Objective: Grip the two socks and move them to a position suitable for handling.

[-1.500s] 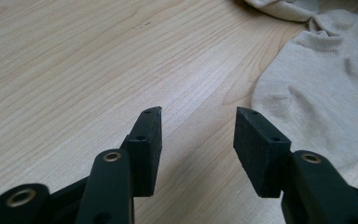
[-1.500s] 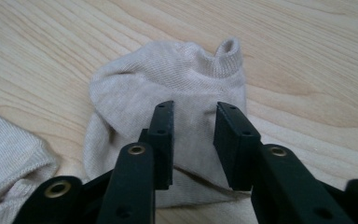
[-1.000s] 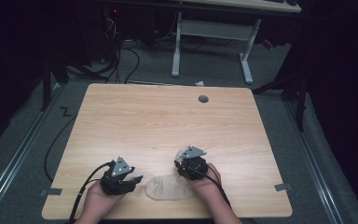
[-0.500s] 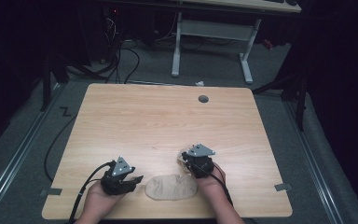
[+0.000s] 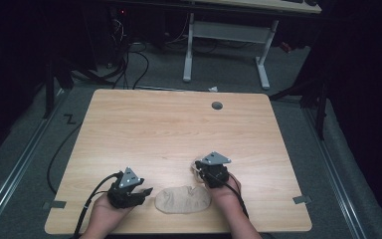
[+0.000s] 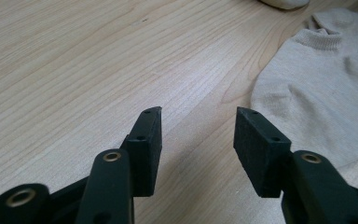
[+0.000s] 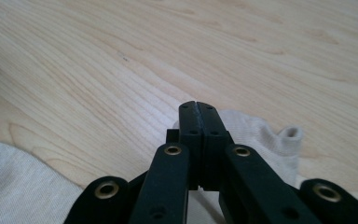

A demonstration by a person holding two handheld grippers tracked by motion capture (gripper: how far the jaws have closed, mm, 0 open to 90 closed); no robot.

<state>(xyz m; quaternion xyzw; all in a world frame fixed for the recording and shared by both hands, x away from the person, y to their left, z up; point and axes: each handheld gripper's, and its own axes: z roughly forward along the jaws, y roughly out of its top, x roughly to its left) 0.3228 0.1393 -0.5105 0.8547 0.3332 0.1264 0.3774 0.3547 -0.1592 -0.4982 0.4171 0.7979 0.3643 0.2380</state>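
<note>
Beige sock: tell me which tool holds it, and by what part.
The right tool is shut on the sock's edge near the cuff; the exact spot is hidden. The left tool is open, empty, beside it.

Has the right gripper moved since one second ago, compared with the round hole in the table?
Yes. The right gripper has moved slightly right and toward the table's hole.
</note>
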